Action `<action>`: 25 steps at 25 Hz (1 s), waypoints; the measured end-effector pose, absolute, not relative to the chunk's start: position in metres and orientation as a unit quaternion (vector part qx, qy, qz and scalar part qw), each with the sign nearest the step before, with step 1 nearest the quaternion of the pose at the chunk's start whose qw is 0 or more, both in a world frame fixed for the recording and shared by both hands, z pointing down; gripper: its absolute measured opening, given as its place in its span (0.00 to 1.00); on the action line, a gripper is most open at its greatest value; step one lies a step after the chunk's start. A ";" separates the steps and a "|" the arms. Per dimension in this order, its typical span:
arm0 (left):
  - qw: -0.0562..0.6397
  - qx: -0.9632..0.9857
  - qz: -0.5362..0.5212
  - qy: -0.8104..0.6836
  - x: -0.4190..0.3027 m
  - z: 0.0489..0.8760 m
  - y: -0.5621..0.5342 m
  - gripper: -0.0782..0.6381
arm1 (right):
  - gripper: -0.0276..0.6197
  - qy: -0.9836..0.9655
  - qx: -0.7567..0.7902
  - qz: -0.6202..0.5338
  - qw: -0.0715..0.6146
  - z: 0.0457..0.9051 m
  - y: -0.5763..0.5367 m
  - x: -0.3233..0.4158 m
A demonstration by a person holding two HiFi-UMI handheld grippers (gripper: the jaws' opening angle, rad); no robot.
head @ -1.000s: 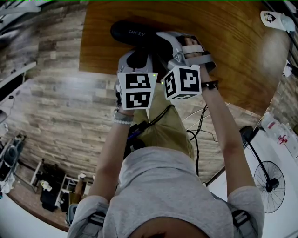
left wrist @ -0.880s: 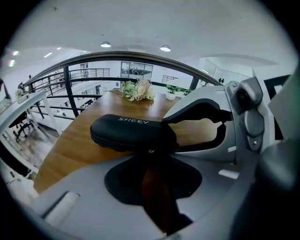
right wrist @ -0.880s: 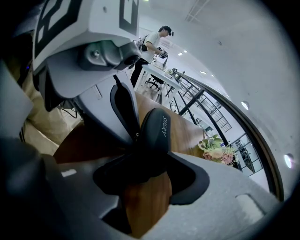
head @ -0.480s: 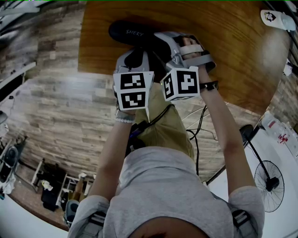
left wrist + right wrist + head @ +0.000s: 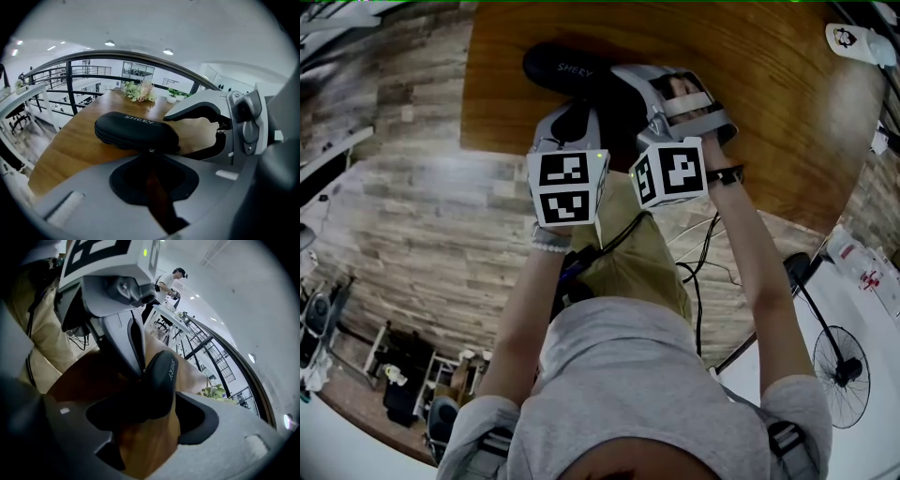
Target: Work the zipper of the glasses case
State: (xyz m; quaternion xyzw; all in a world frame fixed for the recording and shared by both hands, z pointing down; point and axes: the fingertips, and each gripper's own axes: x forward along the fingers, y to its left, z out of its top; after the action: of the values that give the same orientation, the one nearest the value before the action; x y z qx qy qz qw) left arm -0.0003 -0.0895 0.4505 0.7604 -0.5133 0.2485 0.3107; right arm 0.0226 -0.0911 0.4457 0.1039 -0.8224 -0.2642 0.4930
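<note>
1. Glasses case (image 5: 567, 67), black with pale lettering on its lid, lay on the round wooden table (image 5: 769, 112), close to the table's near edge, with both grippers at it.
2. Nearest the head camera were the person's grey shirt (image 5: 628, 394) and two bare forearms reaching forward.
3. Beyond the forearms sat the marker cubes, the left cube (image 5: 570, 187) just beside the right cube (image 5: 673, 172).
4. The left gripper (image 5: 152, 161) had its jaws almost together, with only a thin slit between the pads. Its tips touched the case's near edge at the seam. Whether they pinched the zipper pull could not be made out.
5. The right gripper (image 5: 157, 411) clasped the case's right end between its spread pads, with bare wood showing beneath.
6. Farther off, a bunch of flowers (image 5: 139, 91) stood at the table's far side, and a dark railing (image 5: 70, 79) ran beyond the table.
</note>
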 end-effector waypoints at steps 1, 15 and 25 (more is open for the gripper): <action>0.308 0.762 0.250 -0.512 0.000 0.450 -0.090 0.17 | 0.57 -0.826 0.099 -0.264 0.488 0.446 -0.091 0.020; 0.296 0.765 0.269 -0.505 -0.002 0.452 -0.091 0.18 | 0.46 -0.840 0.080 -0.273 0.462 0.449 -0.097 0.004; 0.290 0.749 0.275 -0.529 -0.024 0.451 -0.095 0.18 | 0.45 -0.841 0.077 -0.271 0.461 0.450 -0.097 0.004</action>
State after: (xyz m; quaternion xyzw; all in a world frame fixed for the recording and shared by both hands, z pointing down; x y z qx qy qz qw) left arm -0.0239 -0.0955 0.4511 0.7488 -0.5289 0.2745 0.2900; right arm 0.0042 -0.0968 0.4497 0.0774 -0.8414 -0.2707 0.4613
